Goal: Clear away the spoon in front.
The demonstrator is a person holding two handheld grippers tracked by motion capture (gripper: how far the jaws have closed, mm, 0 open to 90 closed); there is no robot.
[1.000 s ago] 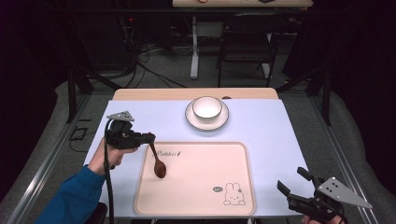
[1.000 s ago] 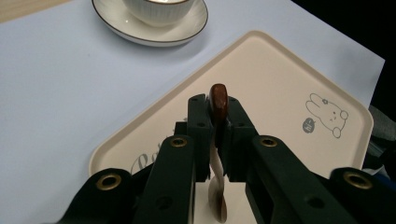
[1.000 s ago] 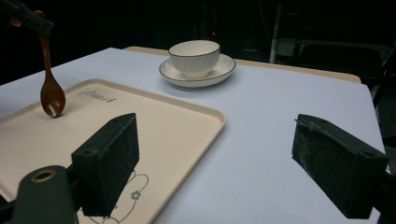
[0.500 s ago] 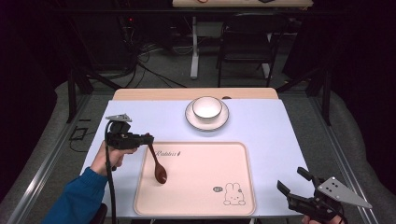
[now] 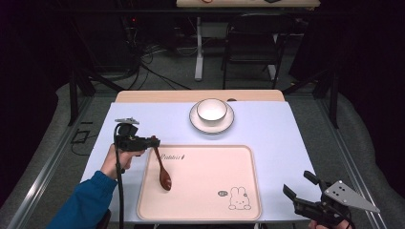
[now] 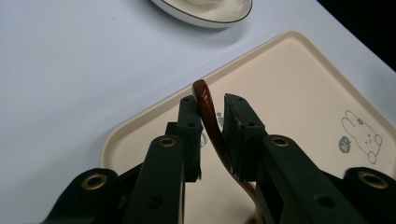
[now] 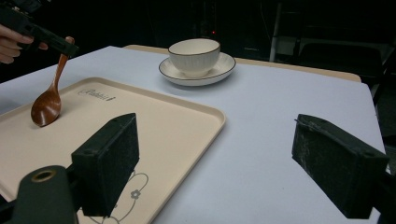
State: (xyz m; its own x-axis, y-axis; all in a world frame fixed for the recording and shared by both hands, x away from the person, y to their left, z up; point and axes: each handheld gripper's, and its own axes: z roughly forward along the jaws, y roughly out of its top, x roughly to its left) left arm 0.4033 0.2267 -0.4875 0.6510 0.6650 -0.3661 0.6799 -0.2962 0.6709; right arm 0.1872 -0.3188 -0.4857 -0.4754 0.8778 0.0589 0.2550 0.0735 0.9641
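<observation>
A brown wooden spoon [image 5: 162, 172] stands tilted, its bowl on the left part of the beige tray [image 5: 210, 191] and its handle up. The handle's top sits between the jaws of my left gripper [image 5: 155, 141], held by a hand in a blue sleeve. Those jaws have just been opening. In the left gripper view the spoon [image 6: 208, 112] leans on one pad with a slim gap to the other. My right gripper [image 5: 297, 182] rests at the table's near right corner, open and empty, its pads wide apart [image 7: 219, 154].
A white bowl [image 5: 211, 109] on a saucer [image 5: 211, 126] stands at the back middle of the pale blue table [image 5: 282, 138]. The tray has a rabbit drawing [image 5: 237, 198] near its front right. A chair and cables lie beyond the table.
My left gripper has sunk a little with the spoon, whose bowl now touches the tray. The right gripper has stayed put.
</observation>
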